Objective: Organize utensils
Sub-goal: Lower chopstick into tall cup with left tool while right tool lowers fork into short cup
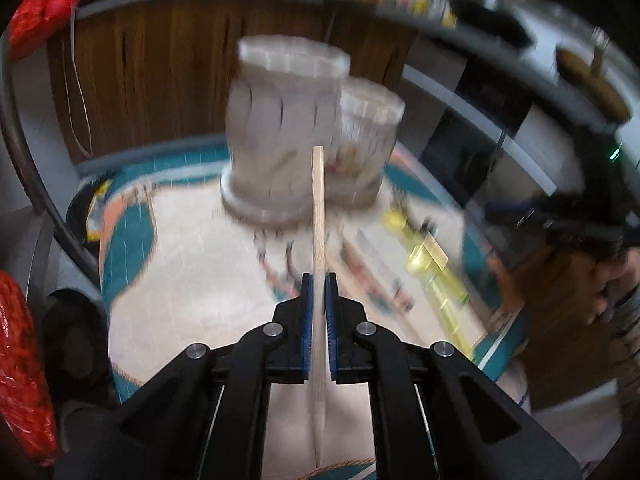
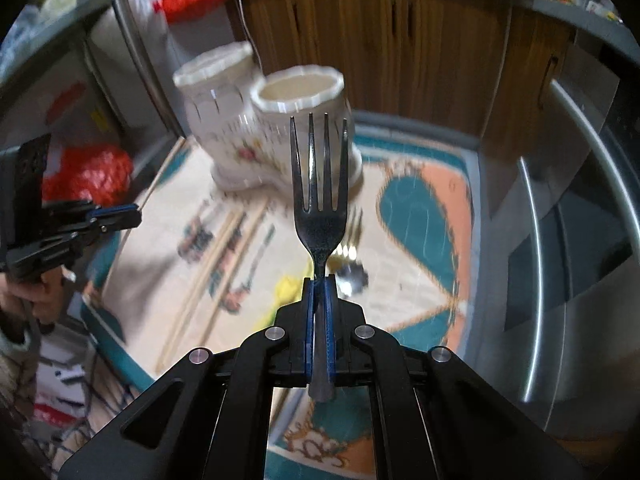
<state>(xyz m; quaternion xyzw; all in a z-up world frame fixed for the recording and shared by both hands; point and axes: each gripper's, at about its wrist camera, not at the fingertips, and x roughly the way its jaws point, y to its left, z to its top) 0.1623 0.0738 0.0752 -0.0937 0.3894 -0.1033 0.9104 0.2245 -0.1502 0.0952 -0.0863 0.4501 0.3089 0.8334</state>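
We see the right gripper (image 2: 319,280) clamped on a metal fork (image 2: 320,200), tines pointing up toward the far white two-cup holder (image 2: 260,128). Chopsticks (image 2: 208,268) lie on the patterned mat (image 2: 420,220) at left.

A patterned cloth (image 2: 420,216) in cream, teal and orange carried a two-cup white holder (image 2: 264,136). In front of the holder lay chopsticks (image 2: 208,268), a spoon (image 2: 352,276) and a blurred yellow utensil (image 1: 436,276)
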